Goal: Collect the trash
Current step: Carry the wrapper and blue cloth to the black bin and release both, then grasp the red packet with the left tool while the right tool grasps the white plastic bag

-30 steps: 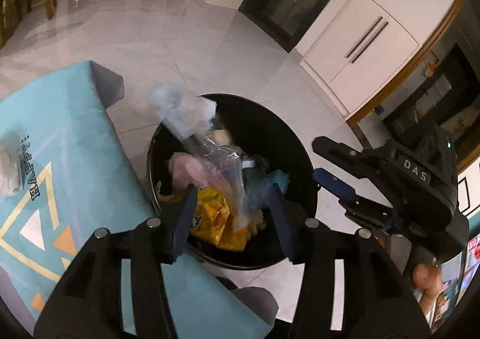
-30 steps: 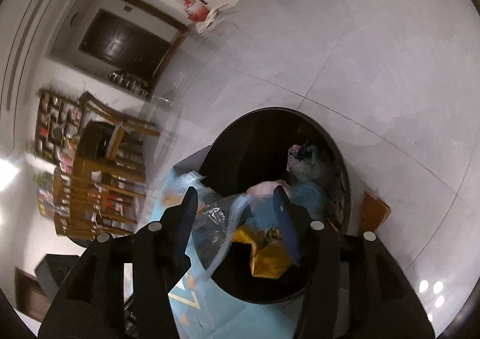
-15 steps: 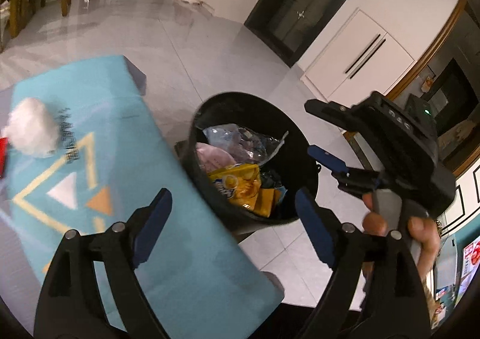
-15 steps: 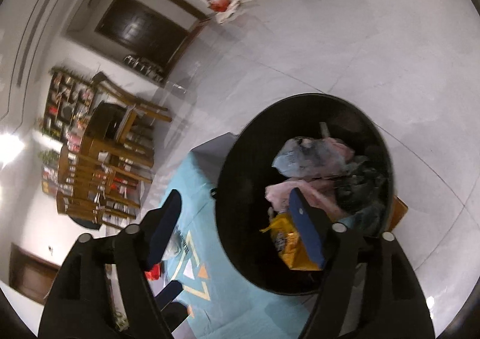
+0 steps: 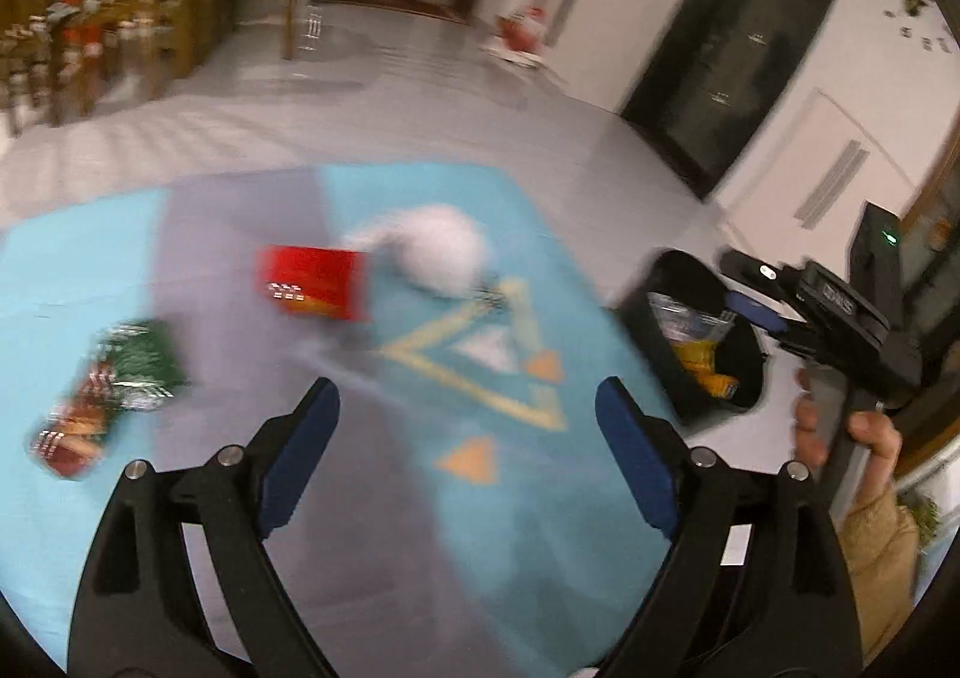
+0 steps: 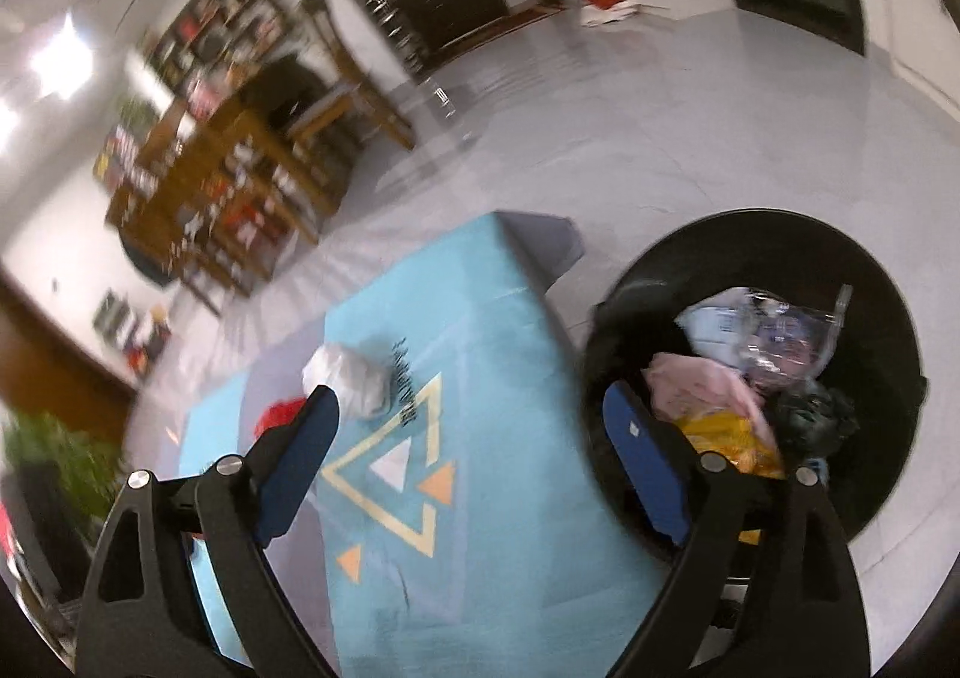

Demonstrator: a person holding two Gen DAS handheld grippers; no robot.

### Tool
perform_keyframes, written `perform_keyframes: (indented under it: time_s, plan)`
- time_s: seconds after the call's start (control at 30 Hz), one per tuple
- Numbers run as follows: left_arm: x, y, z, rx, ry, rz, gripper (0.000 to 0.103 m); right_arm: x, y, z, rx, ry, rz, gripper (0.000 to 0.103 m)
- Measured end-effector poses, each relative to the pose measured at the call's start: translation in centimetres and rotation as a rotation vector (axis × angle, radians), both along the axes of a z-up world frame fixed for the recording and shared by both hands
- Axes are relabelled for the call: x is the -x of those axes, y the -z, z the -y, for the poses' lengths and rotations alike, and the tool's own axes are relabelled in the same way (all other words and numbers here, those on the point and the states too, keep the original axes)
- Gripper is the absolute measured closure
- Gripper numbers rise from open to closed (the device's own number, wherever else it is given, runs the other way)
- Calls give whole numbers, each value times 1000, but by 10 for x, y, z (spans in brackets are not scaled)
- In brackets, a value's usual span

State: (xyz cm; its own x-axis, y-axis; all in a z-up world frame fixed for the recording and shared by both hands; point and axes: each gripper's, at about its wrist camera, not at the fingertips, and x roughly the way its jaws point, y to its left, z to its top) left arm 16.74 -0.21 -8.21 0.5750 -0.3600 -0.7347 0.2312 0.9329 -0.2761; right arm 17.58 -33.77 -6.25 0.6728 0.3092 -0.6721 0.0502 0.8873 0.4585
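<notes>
A black round bin [image 6: 870, 282] stands on the floor beside the table; it holds a clear plastic bag [image 6: 786, 330], a pink piece and a yellow wrapper [image 6: 726, 432]. It also shows in the left wrist view [image 5: 684, 282]. On the blue tablecloth [image 5: 420, 528] lie a crumpled white tissue [image 5: 438, 252], a red packet [image 5: 312, 282] and a green and red wrapper [image 5: 114, 378]. My left gripper [image 5: 468, 438] is open and empty above the cloth. My right gripper [image 6: 474, 450] is open and empty, over the table edge and bin; it shows in the left wrist view [image 5: 780, 312].
The cloth has a yellow triangle pattern [image 6: 396, 468]. Wooden shelves [image 6: 222, 180] and a chair [image 6: 348, 90] stand across the grey tiled floor. A dark door [image 5: 738, 36] and white cabinet [image 5: 834, 180] line the far wall. A plant [image 6: 54, 468] is at the left.
Both grippers have opened and let the clear bag fall into the bin. The left gripper has swung left, back over the table; the right has pulled back from the bin.
</notes>
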Motion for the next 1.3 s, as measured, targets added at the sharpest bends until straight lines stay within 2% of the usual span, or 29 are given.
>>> perform_keyframes:
  time_s: [0.17, 0.23, 0.3, 0.4, 0.43, 0.57, 0.93, 1.07, 1.3]
  plan:
    - [-2, -10, -75, -75, -133, 17, 14, -13, 5, -40, 58, -85, -13, 15]
    - [-6, -4, -103, -92, -183, 4, 13, -18, 9, -58, 83, -119, -16, 15]
    - [-9, 5, -125, -66, -232, -23, 13, -26, 14, -77, 112, -160, -26, 15]
    - [-19, 23, -147, 21, -251, -106, 13, -36, 23, -99, 138, -204, -46, 15]
    - [-22, 27, -151, 13, -259, -120, 13, -42, 27, -107, 139, -215, -56, 15]
    - [-28, 31, -158, -66, -273, -106, 13, -60, 33, -126, 135, -212, -53, 15]
    - [-38, 43, -167, -74, -285, -132, 13, -104, 44, -151, 149, -208, -49, 15]
    - [-43, 45, -167, -56, -289, -141, 13, -110, 49, -146, 124, -189, -66, 15]
    - [-46, 50, -167, -48, -287, -154, 13, -105, 36, -149, 111, -202, -15, 15]
